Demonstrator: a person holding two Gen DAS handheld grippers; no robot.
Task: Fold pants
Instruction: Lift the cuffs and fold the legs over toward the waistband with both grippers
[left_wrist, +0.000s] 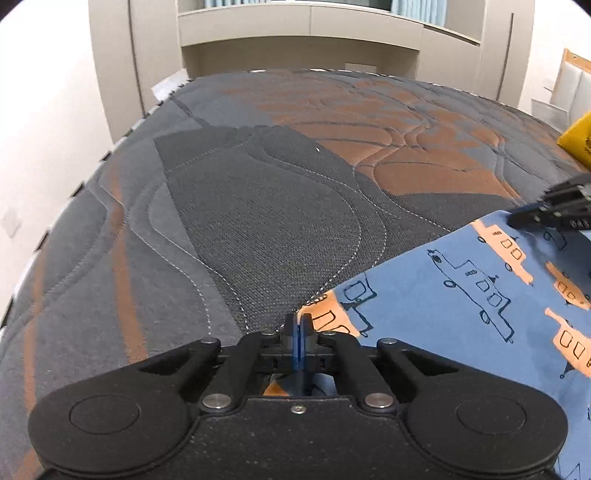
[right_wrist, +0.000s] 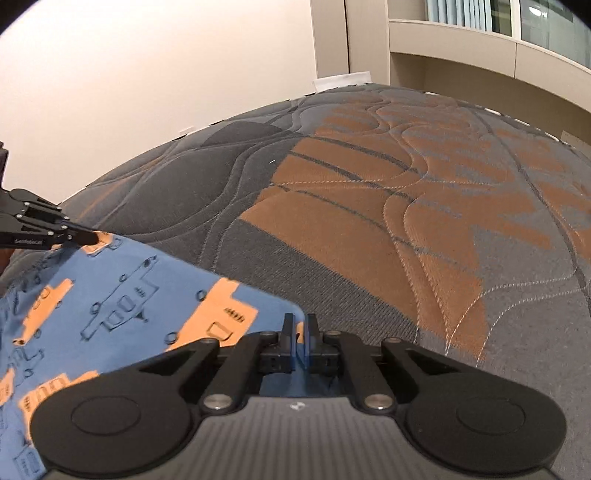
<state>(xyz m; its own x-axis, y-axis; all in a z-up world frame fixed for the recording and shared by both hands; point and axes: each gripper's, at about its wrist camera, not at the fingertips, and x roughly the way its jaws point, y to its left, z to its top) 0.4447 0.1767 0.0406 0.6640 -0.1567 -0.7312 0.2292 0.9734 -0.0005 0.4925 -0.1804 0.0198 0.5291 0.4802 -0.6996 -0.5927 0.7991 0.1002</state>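
Blue pants (left_wrist: 461, 295) printed with orange and outlined vehicles lie spread on the quilted mattress (left_wrist: 258, 221). My left gripper (left_wrist: 299, 321) is shut on their near left corner, with a fold of fabric pinched between the fingers. In the right wrist view the same pants (right_wrist: 122, 295) stretch off to the left, and my right gripper (right_wrist: 300, 321) is shut on the other corner of that edge. Each gripper shows in the other's view: the right gripper (left_wrist: 517, 219) at the far right, the left gripper (right_wrist: 88, 236) at the far left, both at the cloth's edge.
The grey and orange mattress (right_wrist: 388, 221) stretches ahead of both grippers. Beige cabinets (left_wrist: 295, 33) stand beyond its far end and a white wall (right_wrist: 147, 74) runs along one side. A yellow object (left_wrist: 578, 138) lies at the mattress's right edge.
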